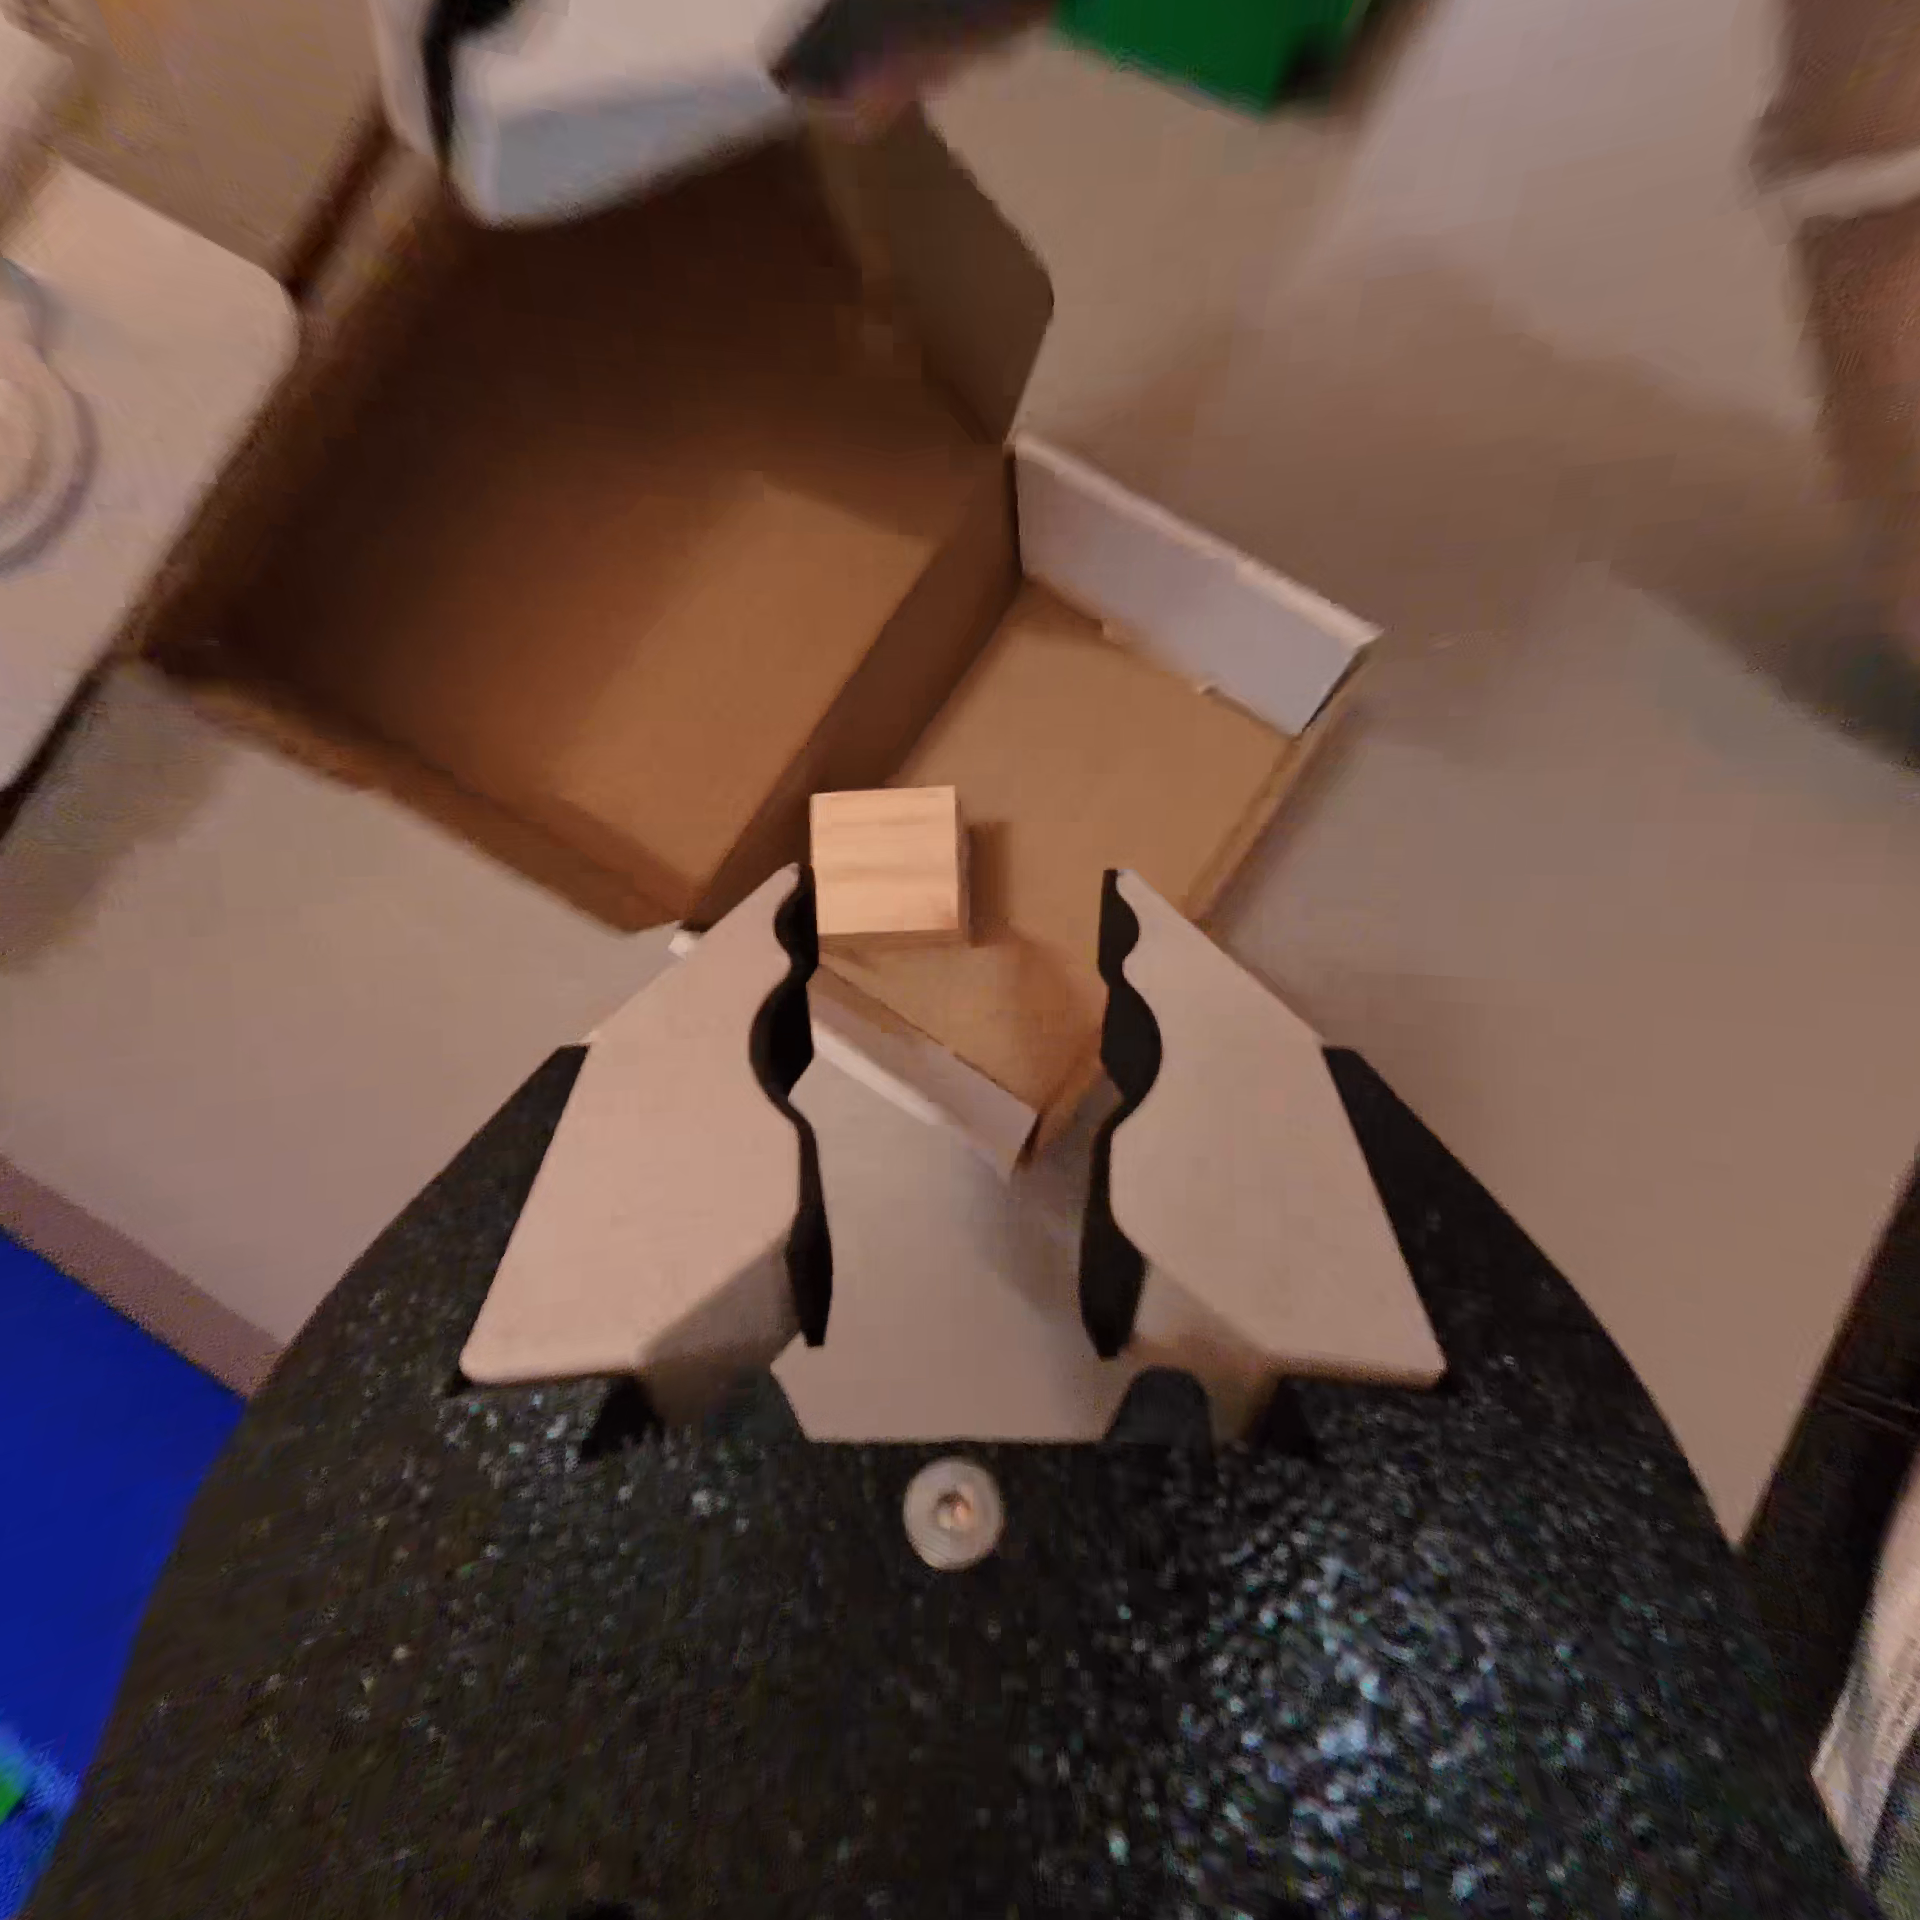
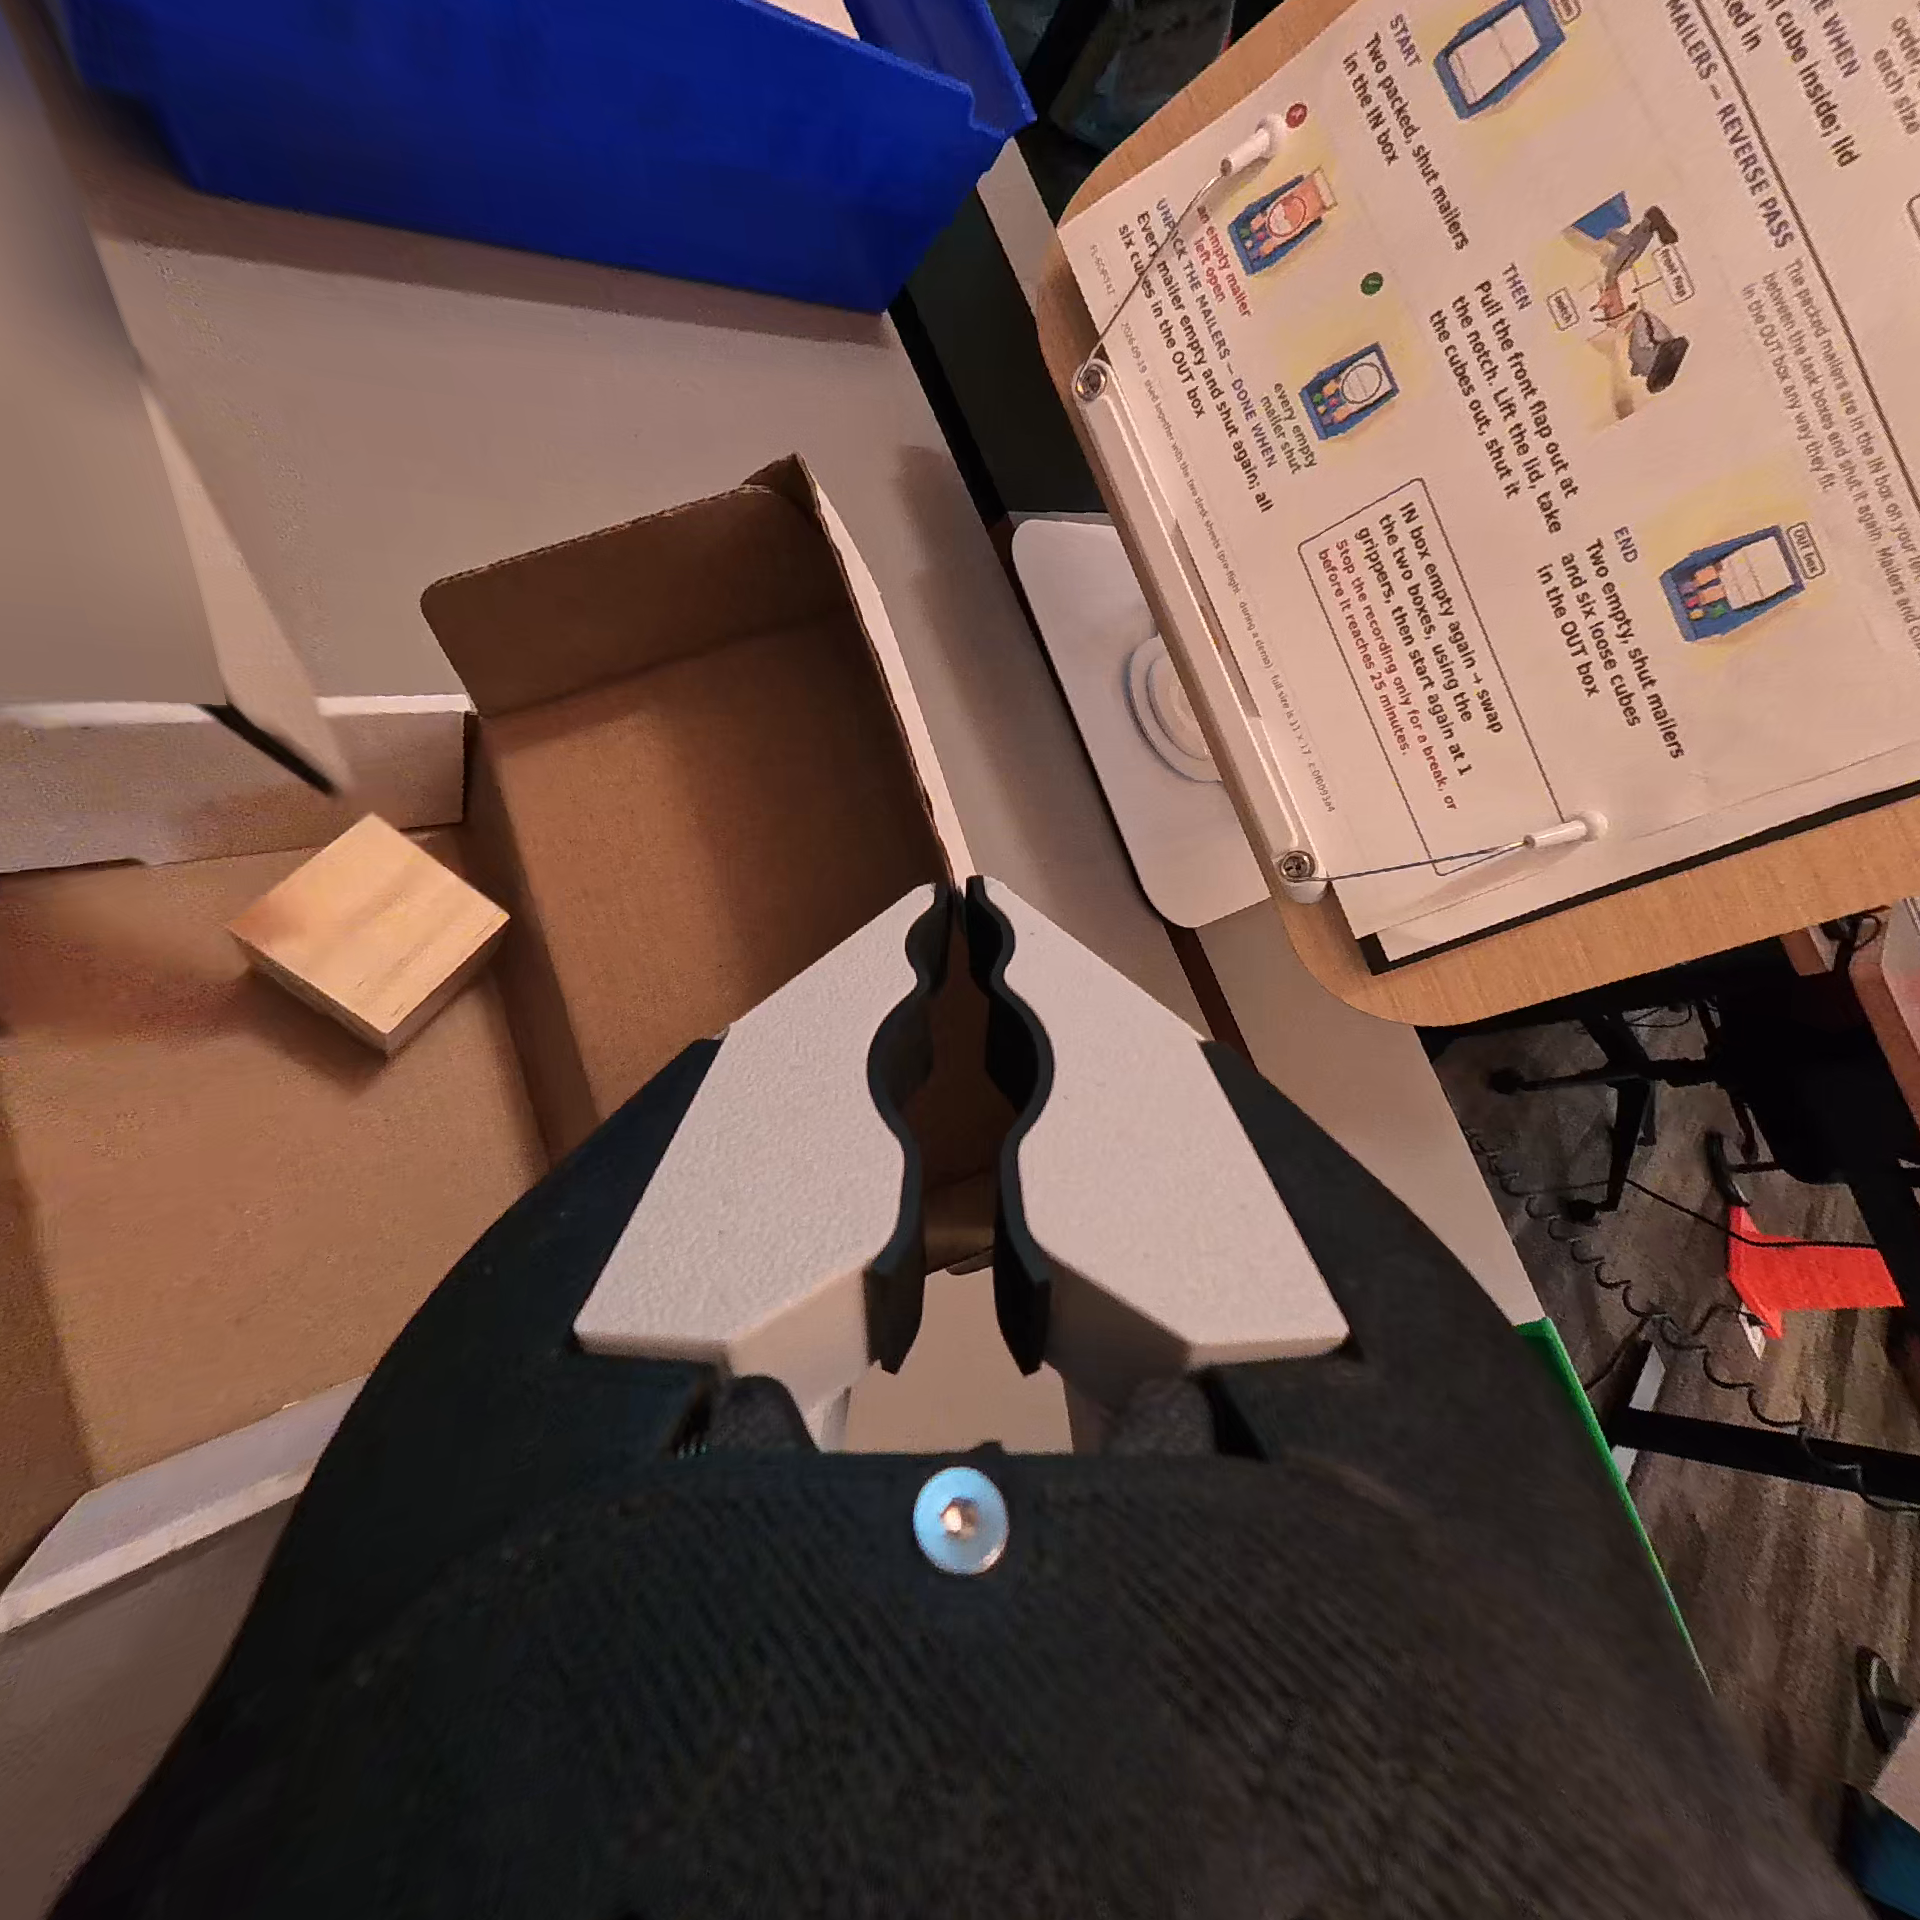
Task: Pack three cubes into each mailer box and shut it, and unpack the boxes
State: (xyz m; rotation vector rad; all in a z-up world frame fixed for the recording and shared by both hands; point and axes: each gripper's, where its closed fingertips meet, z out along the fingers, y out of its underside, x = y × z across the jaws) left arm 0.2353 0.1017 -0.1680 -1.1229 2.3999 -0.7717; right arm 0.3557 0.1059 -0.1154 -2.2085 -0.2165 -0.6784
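An open mailer box (image 1: 1195, 582) lies on the pale table, its brown lid (image 1: 582, 499) raised at the far side. One wooden cube (image 1: 888, 868) lies inside on the box floor. My left gripper (image 1: 956, 899) is open and empty, just above the box's near corner, with the cube close to its left fingertip. My right gripper (image 2: 958, 899) is shut on the edge of the lid (image 2: 707, 790) and holds it up; brown cardboard shows between its pads. The cube (image 2: 369, 930) lies to its left. The right gripper shows blurred at the top of the left wrist view (image 1: 623, 114).
A blue bin (image 2: 571, 135) stands beyond the box. An instruction sheet on a wooden clipboard stand (image 2: 1455, 499) is at the right, past the table edge. A green object (image 1: 1195, 42) sits far back. A blue surface (image 1: 83, 1434) lies at the lower left.
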